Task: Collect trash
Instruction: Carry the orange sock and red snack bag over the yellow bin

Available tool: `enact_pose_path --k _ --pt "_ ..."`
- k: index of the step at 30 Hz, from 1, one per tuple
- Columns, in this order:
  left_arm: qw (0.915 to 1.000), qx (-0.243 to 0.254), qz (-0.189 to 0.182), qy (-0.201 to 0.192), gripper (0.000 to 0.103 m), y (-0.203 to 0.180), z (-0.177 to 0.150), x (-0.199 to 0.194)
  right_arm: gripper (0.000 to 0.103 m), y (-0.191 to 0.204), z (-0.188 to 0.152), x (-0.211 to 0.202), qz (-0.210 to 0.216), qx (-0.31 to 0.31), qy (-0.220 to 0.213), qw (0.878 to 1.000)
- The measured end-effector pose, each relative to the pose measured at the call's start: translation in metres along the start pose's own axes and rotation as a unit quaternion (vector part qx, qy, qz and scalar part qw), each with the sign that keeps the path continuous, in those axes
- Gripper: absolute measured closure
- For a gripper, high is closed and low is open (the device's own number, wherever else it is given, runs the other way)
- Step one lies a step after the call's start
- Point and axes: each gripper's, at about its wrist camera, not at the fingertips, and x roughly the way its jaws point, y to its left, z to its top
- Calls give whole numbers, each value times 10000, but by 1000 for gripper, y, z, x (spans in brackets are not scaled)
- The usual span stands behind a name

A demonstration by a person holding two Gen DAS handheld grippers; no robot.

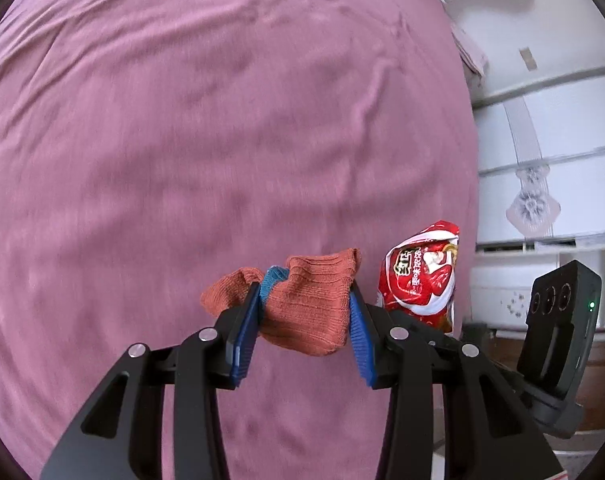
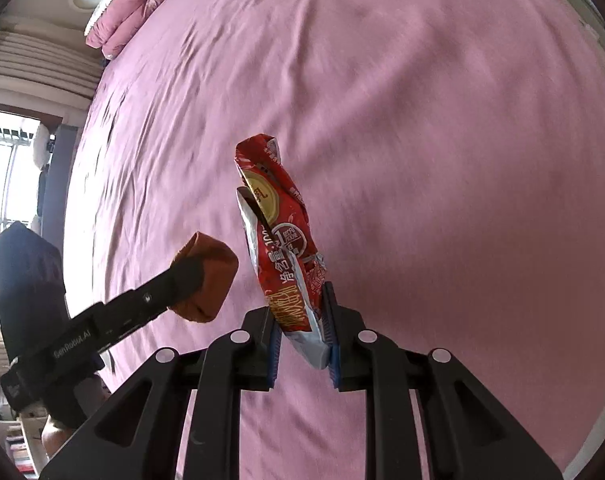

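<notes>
In the left wrist view my left gripper (image 1: 305,292) is shut on a rust-orange sock (image 1: 310,316) with a blue band, its blue pads pressing both sides. The sock hangs above the pink bed sheet (image 1: 182,120). Just to its right is a crumpled red snack wrapper (image 1: 420,276). The right wrist view shows my right gripper (image 2: 302,308) shut on that wrapper (image 2: 278,220) at its silver lower end, so the wrapper stands up from the jaws. To the left there, the sock (image 2: 214,276) sits in the left gripper's black fingers (image 2: 154,292).
The wrinkled pink sheet covers the bed under both grippers. Pink pillows (image 2: 122,20) lie at the bed's far left corner. A white patterned wardrobe (image 1: 542,140) stands past the bed's right edge. A bright window (image 2: 2,180) is at the left.
</notes>
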Motion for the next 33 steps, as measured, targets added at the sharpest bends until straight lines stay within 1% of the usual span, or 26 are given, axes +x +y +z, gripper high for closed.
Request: enact_pose_path --k 2,4,5,10,11,13,16,20,24,28,33 --pt "9999 78 9 104 61 -7 -26 -3 85 -9 -33 -13 -69 62 13 10000" --pt "9997 152 37 206 61 -14 -54 -7 85 -18 -55 -24 -88 150 11 9998" --pt "9995 182 13 276 61 -18 -69 -8 85 -26 -72 -32 -88 236 10 9997" --pt "9973 461 66 576 61 -39 -138 -9 85 -51 -128 -56 -189 490 -12 9986" --pt "9962 552 47 674 61 -48 -156 -7 85 -60 -143 -66 -201 585 -49 9981" --pt "9945 705 66 765 61 -60 -178 -4 85 -73 -168 -79 -196 738 -139 9970" --pt "9909 940 37 958 61 -84 -211 5 85 -95 -195 -96 -196 957 -258 9949" --pt "9829 1385 63 1211 61 -121 -259 18 85 -133 -236 -125 -217 1312 -467 9900" --pt "9720 1829 117 1473 61 -160 -300 36 85 -167 -268 -152 -205 1688 -676 9831" --pt "9612 2172 100 1699 61 -193 -332 53 85 -206 -303 -177 -241 2019 -865 9753" --pt "9475 2562 129 1911 61 -241 -367 79 84 -256 -334 -202 -259 2429 -1033 9642"
